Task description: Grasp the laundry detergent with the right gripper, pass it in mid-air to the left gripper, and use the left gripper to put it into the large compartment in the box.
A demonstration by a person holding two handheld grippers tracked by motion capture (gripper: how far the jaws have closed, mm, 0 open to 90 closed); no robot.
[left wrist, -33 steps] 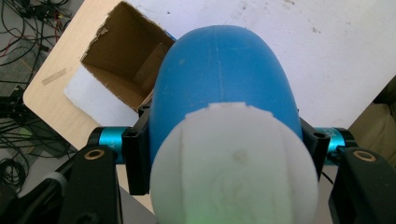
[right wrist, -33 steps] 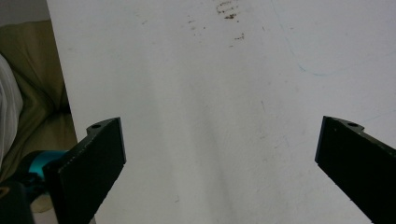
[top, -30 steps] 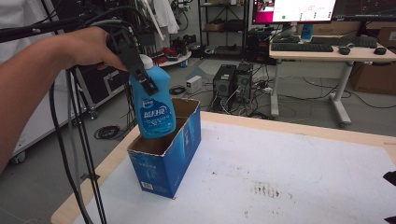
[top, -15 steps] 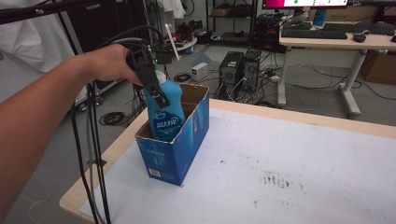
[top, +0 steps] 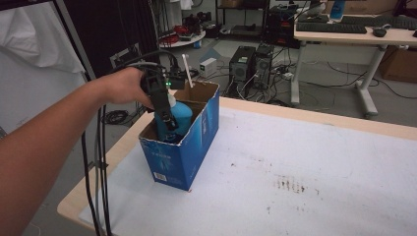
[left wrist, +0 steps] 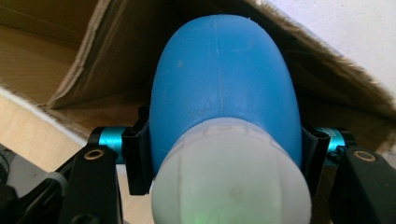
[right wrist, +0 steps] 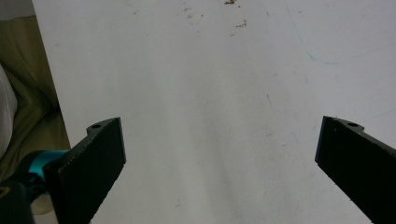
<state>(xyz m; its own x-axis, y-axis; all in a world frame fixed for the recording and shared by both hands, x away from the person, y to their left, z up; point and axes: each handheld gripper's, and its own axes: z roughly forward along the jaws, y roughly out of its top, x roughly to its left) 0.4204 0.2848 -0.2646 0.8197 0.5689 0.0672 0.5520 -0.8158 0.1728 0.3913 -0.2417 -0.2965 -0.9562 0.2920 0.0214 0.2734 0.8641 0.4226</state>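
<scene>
A blue plastic bottle (top: pixel 179 118) with a white cap (left wrist: pixel 231 182) stands mostly inside an open blue cardboard box (top: pixel 189 152) at the table's left end. My left gripper (top: pixel 164 115) reaches down into the box from above and is shut on the bottle (left wrist: pixel 224 93) just under its cap, one black jaw on each side. In the right gripper view my right gripper (right wrist: pixel 219 163) hangs over the bare white tabletop (right wrist: pixel 210 70) with its jaws wide apart and nothing between them.
The white table (top: pixel 305 162) has brown stains (top: pixel 290 184) near its middle and a wooden edge (top: pixel 74 204) at the left. Black cables (top: pixel 98 162) trail from my left gripper down past the table's left edge. Desks and computer towers (top: pixel 248 64) stand beyond the far edge.
My left gripper has gone down with the bottle, which hung above the box a second ago and now sits deep in it, only its top above the rim.
</scene>
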